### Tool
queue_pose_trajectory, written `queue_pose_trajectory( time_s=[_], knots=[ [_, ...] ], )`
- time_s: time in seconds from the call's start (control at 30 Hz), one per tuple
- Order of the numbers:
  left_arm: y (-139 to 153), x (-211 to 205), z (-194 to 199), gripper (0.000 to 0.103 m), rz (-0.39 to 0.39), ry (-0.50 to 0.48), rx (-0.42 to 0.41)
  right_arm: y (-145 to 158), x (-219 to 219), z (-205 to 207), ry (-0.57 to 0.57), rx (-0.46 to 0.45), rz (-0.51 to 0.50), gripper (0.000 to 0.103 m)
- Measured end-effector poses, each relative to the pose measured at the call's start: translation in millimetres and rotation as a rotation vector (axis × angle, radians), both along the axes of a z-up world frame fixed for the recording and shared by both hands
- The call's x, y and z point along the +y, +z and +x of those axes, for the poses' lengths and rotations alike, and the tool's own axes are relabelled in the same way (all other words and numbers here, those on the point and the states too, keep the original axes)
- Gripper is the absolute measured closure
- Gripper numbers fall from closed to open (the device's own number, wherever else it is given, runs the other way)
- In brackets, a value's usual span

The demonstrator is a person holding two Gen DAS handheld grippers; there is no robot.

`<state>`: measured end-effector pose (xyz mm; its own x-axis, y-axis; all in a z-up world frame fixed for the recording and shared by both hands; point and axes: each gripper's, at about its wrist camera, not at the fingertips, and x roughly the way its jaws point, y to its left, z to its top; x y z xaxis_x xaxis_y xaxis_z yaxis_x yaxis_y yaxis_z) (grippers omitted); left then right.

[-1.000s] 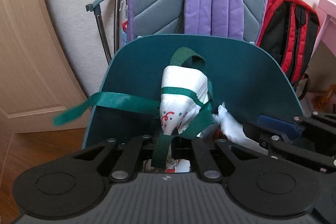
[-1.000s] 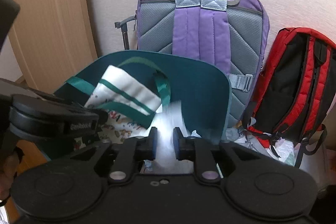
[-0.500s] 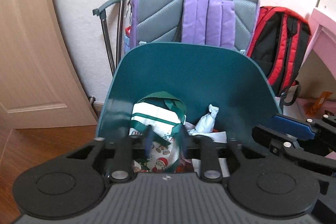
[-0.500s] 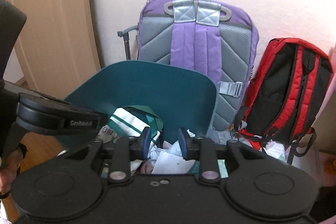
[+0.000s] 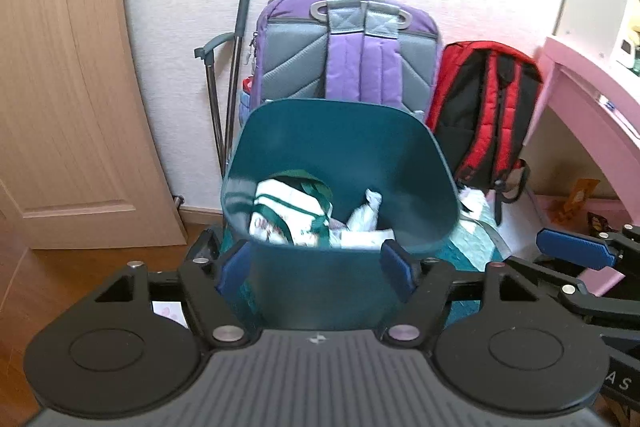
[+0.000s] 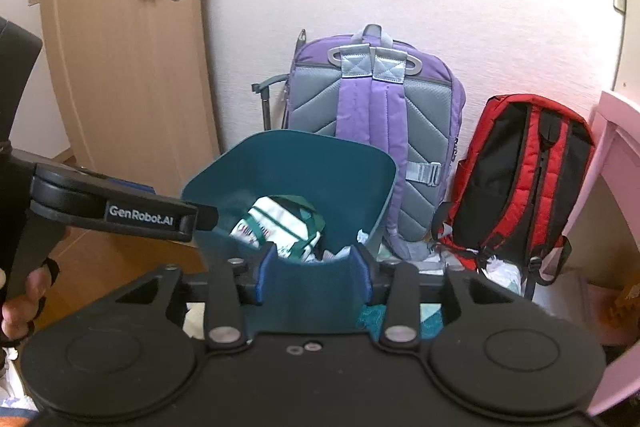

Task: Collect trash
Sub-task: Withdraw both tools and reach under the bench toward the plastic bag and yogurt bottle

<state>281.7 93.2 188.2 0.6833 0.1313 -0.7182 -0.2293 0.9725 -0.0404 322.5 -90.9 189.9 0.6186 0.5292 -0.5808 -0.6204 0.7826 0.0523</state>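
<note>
While both sets of jaws are opening with nothing pressed between their pads, the white-and-green bag (image 5: 292, 211) is seen lying inside the teal bin (image 5: 340, 143), beside crumpled white paper (image 5: 368, 211). That piece is judged collected. The left gripper (image 5: 316, 269) and right gripper (image 6: 316, 269) are held near the bin's front rim. More paper scraps (image 6: 500, 267) are seen on the floor at the right, below the red backpack (image 6: 524, 179), and probably remain. The purple backpack (image 5: 352, 59) is propped behind, against the far wall.
</note>
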Motion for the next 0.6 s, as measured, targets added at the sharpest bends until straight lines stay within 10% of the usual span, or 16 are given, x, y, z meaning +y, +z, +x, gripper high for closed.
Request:
queue_pose_trajectory(
  time_s=[0.33, 0.6],
  knots=[
    [-17.7, -20.4, -64.7, 0.02, -0.033, -0.048, 0.016, -13.2, -32.9, -52.8, 0.024, 0.031, 0.023, 0.056],
    [-89.3, -25.7, -89.4, 0.019, -0.096, -0.071, 0.083, -84.9, -48.3, -66.5, 0.024, 0.151, -0.012, 0.055]
  ],
)
